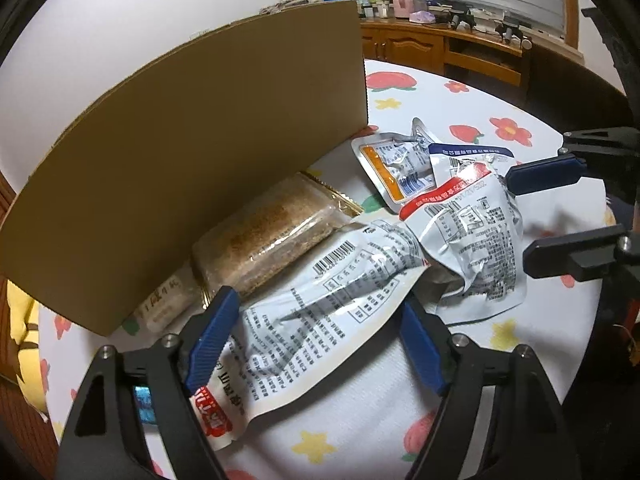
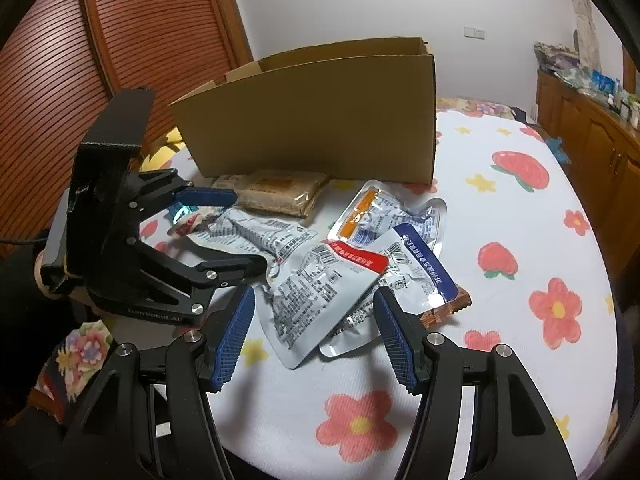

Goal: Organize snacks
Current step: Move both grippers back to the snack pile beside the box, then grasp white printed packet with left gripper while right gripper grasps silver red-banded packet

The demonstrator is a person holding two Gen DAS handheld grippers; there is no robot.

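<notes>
Several snack packs lie on a flower-print sheet [image 2: 532, 224] in front of an upright cardboard box [image 2: 320, 120] [image 1: 200, 160]. A long silver pouch [image 1: 312, 312] [image 2: 260, 236] lies between the blue pads of my left gripper [image 1: 316, 340] [image 2: 240, 232], whose jaws stand wide with gaps to it. My right gripper [image 2: 316, 336] [image 1: 520, 216] stands open astride the near corner of a red-banded silver pouch [image 2: 320, 292] [image 1: 472, 232]. Behind these are an orange-banded pouch [image 2: 360, 216] [image 1: 392, 164], a blue-banded pouch [image 2: 420, 264] [image 1: 460, 156] and a clear cracker pack [image 2: 272, 192] [image 1: 264, 236] against the box.
A brown wrapper [image 2: 448, 308] pokes out under the blue-banded pouch. A small white packet [image 1: 164, 304] lies at the box's foot. Wooden cabinets [image 2: 580, 132] [image 1: 440, 48] line the far wall, and a slatted wooden door [image 2: 60, 80] stands to the left.
</notes>
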